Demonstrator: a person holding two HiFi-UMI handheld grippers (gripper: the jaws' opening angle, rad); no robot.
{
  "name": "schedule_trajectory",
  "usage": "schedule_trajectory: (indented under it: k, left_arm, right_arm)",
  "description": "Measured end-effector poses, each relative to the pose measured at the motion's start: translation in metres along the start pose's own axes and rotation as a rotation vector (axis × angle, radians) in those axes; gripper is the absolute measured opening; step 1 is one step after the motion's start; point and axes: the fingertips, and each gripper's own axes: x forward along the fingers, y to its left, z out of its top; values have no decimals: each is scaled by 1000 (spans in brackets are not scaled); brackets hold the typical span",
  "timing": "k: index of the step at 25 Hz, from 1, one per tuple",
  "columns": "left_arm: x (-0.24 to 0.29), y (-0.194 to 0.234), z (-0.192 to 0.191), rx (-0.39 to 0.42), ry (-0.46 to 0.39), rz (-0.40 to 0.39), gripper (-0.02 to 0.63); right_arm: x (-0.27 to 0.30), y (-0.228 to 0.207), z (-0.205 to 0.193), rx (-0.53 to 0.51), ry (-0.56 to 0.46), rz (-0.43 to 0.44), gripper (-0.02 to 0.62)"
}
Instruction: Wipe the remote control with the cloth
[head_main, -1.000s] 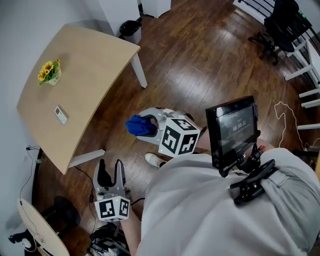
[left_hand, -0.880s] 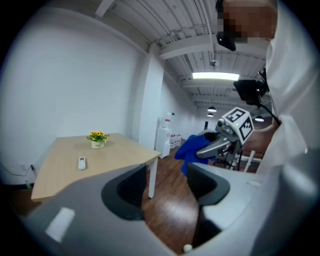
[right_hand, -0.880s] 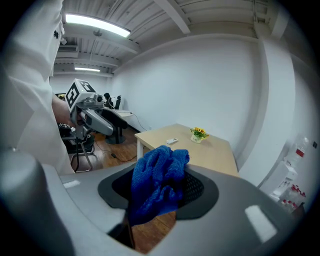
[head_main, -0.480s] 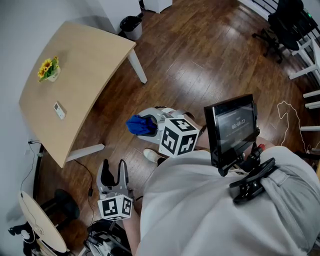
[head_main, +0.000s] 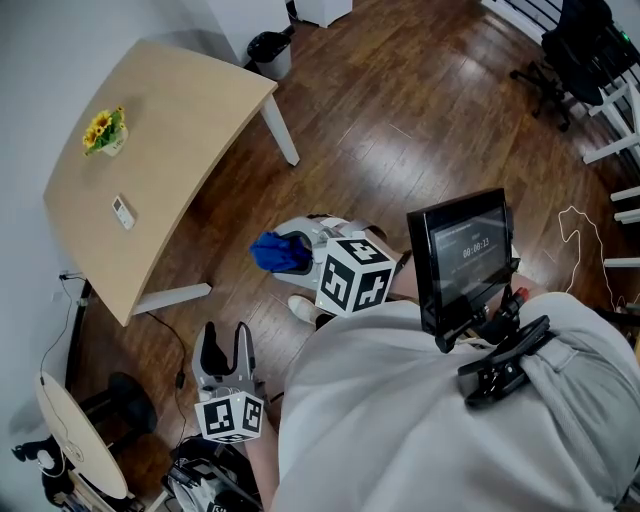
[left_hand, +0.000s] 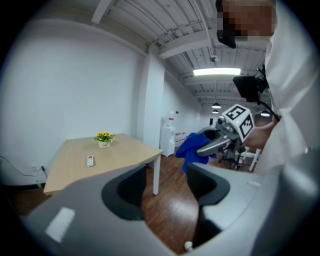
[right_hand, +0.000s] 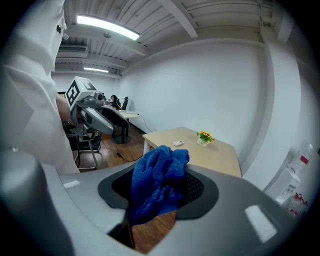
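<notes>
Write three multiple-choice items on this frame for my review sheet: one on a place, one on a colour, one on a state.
1. Where does the remote control lie?
A. On the floor
B. On the table
C. On a shelf

2. What colour is the cloth?
A. Blue
B. Yellow
C. White

3. In what state is the right gripper?
A. Open and empty
B. Shut on the cloth
C. Shut on the remote control

Key:
1 B: the head view shows it on the tabletop, near the potted flowers.
2 A: all three views show blue fabric.
3 B: the right gripper view shows its fingers pinching the cloth. The left gripper is open with nothing between its fingers.
</notes>
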Motion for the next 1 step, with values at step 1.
schedule_trajectory:
  k: [1]
  left_arm:
    - [-2, -1, -1, 0, 0, 0, 273]
  right_arm:
    - [-1, 2, 0, 0, -1, 0, 196]
